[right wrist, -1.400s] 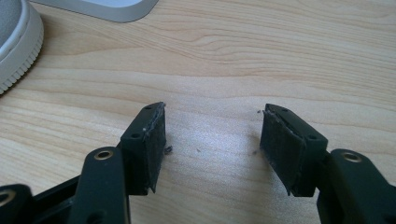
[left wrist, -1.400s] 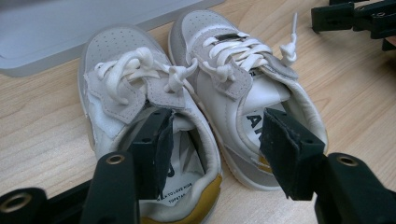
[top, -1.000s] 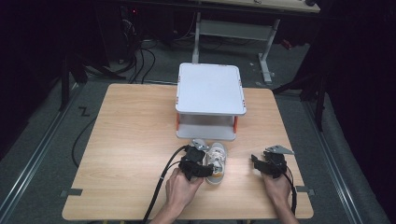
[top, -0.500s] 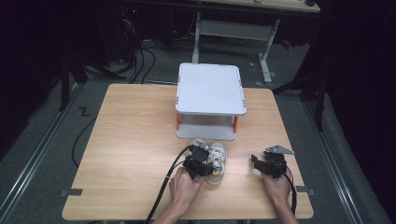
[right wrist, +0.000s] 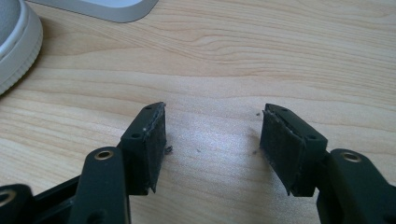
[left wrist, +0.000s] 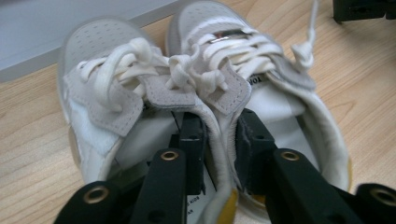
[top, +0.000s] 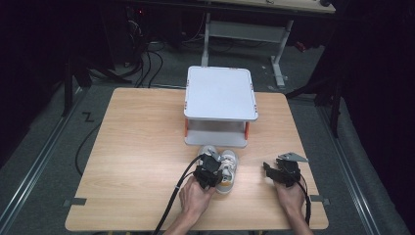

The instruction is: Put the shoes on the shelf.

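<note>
**Two small shoes pinched together, nothing lifted yet**

Both little white lace-up sneakers with grey suede patches (top: 221,167) sit side by side on the pale wooden table (top: 137,147), just near of the white two-tier plastic shelf with orange posts (top: 220,105). My left gripper (left wrist: 219,154) has one jaw inside each shoe, and the jaws have just been closing; they now squeeze the two inner collars together between them. So I judge the grasp made, while the lift and the placing, presumably on the shelf, remain. My right gripper (right wrist: 212,147) rests on bare wood to the right, jaws spread wide, holding nothing. Compared with a second ago, the left hand has nudged slightly in towards the shoes; shoes, shelf and right hand lie as before.
</note>
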### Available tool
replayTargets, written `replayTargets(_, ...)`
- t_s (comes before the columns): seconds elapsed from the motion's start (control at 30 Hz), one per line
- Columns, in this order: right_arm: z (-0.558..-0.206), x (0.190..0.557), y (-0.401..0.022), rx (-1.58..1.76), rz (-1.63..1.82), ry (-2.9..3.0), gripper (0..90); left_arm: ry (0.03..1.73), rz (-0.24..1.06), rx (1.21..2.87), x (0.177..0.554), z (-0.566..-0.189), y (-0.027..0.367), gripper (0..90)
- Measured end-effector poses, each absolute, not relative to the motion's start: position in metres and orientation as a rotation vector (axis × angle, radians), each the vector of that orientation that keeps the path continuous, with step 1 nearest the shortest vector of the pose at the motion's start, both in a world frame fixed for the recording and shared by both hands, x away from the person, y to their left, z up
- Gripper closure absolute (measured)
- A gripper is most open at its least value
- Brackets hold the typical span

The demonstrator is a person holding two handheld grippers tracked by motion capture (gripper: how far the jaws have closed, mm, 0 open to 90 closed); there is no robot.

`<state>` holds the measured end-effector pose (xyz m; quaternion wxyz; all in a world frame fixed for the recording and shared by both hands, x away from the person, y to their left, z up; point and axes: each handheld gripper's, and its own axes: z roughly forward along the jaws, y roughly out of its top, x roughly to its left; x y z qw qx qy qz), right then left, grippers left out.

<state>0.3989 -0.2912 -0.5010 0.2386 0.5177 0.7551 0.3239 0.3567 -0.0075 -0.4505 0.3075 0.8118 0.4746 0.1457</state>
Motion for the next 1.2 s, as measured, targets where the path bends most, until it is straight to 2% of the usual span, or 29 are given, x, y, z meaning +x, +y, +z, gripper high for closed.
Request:
replayTargets(0.23,-0.501,0.399,-0.291,1.418,0.887,2.068,40.4,1.234,0.382,2.163,0.355,-0.448,-0.002,79.7)
replayTargets(1.2,-0.501,0.399,-0.291,1.418,0.888,2.07,40.0,1.128,0.345,2.188,0.357,-0.428,0.008,80.1)
